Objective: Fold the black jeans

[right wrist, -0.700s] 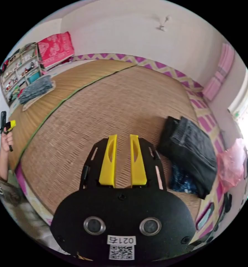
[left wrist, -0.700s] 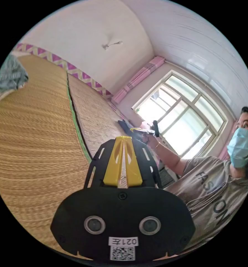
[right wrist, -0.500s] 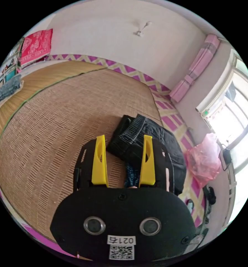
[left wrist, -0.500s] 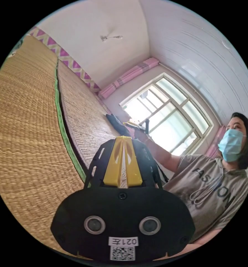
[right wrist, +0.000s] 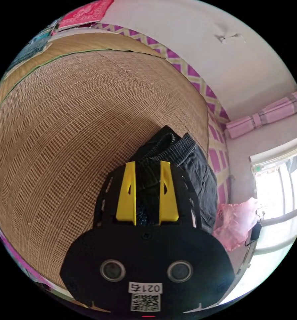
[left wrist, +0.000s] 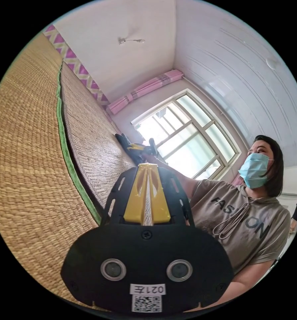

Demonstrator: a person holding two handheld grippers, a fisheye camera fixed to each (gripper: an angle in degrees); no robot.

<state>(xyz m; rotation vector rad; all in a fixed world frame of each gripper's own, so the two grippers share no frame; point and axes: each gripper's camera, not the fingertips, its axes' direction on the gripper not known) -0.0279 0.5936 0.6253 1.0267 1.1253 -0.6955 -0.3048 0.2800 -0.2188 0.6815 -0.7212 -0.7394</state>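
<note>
the right gripper [right wrist: 148,166] has closed in over the bunched black denim jeans [right wrist: 185,166] on the woven straw mat [right wrist: 72,133], jaws spread astride them; the left gripper [left wrist: 148,166] is pressed together, empty. a shallow bite may snag one layer only.

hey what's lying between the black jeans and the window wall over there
In the right gripper view, a crumpled pink plastic bag lies between the black jeans and the window wall, on the purple-patterned strip beside the woven mat.

Woven straw matting [right wrist: 72,126] meets white walls [left wrist: 128,23], beside a bright window [left wrist: 185,140].
</note>
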